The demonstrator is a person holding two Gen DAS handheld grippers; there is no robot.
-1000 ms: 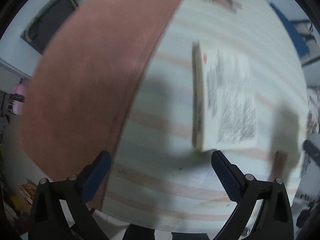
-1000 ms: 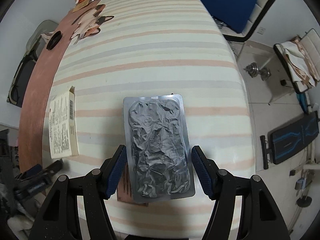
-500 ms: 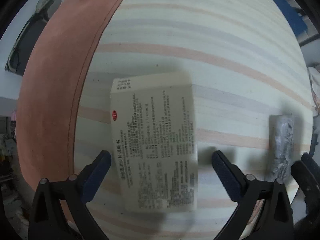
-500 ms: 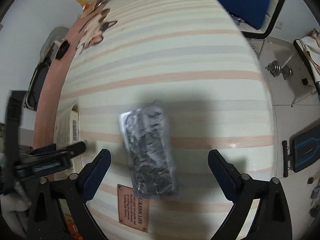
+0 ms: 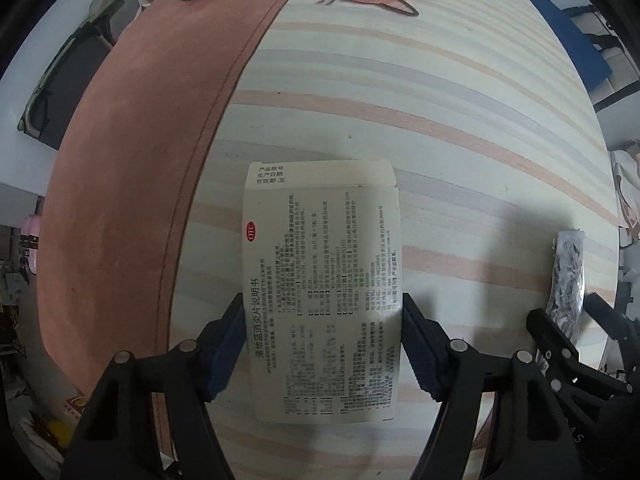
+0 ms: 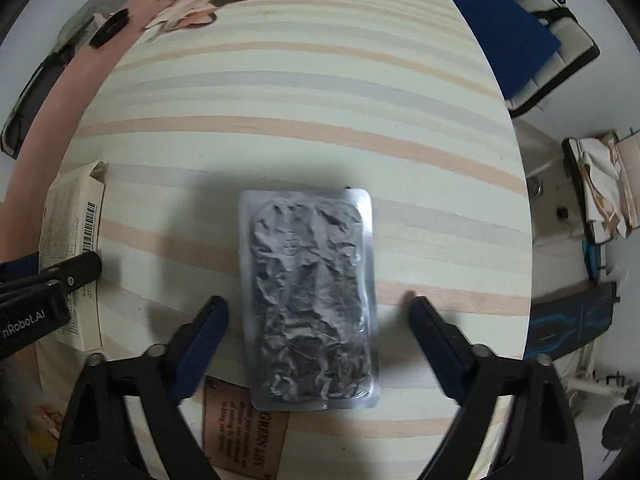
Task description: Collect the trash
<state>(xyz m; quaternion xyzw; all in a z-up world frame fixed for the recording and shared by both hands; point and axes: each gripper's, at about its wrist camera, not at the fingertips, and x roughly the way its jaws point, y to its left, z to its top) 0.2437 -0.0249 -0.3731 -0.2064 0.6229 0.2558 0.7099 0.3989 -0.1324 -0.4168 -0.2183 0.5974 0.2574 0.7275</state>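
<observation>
A flat white medicine box (image 5: 322, 296), printed with dense Chinese text and a red "OTC" oval, lies on the striped table mat (image 5: 440, 112); the left gripper (image 5: 322, 340) has just been closing and its blue pads touch the box's two long edges. Well to its right, a crumpled silver blister pack (image 6: 310, 300) lies between the right gripper (image 6: 320, 344) jaws, which have just narrowed but stand clear of it. The pack overlaps a brown tag (image 6: 240, 424) reading "GREEN LIFE".

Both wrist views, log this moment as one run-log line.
left claw: closing, pads against white printed medicine box | right claw: closing, gaps beside crumpled silver blister pack | surface: striped tablecloth
</observation>
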